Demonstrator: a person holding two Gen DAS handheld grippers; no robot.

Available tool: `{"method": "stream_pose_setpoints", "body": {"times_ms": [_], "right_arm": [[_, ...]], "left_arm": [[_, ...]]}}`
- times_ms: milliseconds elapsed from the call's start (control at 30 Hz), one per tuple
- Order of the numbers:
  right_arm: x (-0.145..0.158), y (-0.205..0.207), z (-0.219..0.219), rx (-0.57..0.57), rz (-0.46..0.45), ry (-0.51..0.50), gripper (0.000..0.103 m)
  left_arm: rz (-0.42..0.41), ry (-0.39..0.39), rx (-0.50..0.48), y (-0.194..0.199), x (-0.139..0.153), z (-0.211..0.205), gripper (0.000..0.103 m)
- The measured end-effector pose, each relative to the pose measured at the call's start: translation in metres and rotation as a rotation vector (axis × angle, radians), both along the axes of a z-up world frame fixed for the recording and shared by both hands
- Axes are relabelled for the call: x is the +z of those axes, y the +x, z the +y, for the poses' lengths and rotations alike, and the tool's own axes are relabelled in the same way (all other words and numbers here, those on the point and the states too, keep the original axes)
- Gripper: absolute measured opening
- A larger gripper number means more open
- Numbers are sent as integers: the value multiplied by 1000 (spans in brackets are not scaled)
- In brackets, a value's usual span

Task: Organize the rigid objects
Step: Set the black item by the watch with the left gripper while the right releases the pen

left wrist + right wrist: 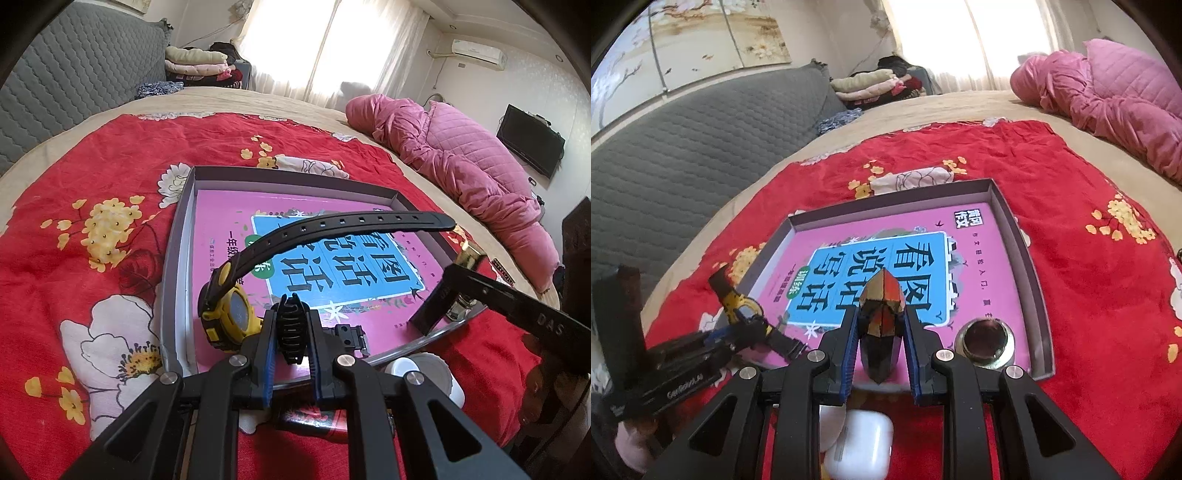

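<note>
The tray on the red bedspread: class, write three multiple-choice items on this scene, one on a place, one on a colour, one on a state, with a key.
1. Where does the pink book lie?
A. On the grey headboard
B. In the shallow tray
C. On the pink quilt

2. What colour is the watch case?
A. Yellow
B. Green
C. White

3. What does the right gripper hold?
A. Nothing
B. The white earbud case
C. A dark faceted gold-edged object

Key: 1 B, the tray walls frame the book. 2 A, the case beside the black strap is yellow. 3 C, both pads press its sides.
</note>
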State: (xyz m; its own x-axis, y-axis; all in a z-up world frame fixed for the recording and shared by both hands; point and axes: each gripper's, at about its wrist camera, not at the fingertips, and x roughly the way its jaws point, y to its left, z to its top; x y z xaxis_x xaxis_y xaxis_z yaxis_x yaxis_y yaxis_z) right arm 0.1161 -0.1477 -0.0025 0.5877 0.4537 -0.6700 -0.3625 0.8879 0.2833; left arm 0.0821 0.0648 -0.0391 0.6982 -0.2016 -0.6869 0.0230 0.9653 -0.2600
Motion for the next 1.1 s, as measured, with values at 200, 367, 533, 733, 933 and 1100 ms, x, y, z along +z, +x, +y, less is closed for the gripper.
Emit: {"method": "stream_pose_setpoints", "body": {"times_ms": [200, 367, 533, 733, 933, 1100], "right_arm": [[-8, 15, 9, -20, 9, -29, 27], [-17, 24, 26, 2, 14, -92, 28], [-26, 18, 40, 43, 13, -131, 27], [-30, 19, 37, 34, 26, -140, 28], [-31, 16, 33, 26, 26, -155, 27], [-30, 12, 34, 28, 15, -194, 28]], "left_arm": [[0, 0, 0, 0, 0, 0, 15], [-1, 0, 1, 0, 0, 0, 15], [-1, 0, 0, 1, -2, 1, 15], [0, -1, 1, 2, -3, 1, 15], [-1, 12, 0, 3, -4, 3, 15], [-1, 24, -2, 3, -5, 2, 15]]}}
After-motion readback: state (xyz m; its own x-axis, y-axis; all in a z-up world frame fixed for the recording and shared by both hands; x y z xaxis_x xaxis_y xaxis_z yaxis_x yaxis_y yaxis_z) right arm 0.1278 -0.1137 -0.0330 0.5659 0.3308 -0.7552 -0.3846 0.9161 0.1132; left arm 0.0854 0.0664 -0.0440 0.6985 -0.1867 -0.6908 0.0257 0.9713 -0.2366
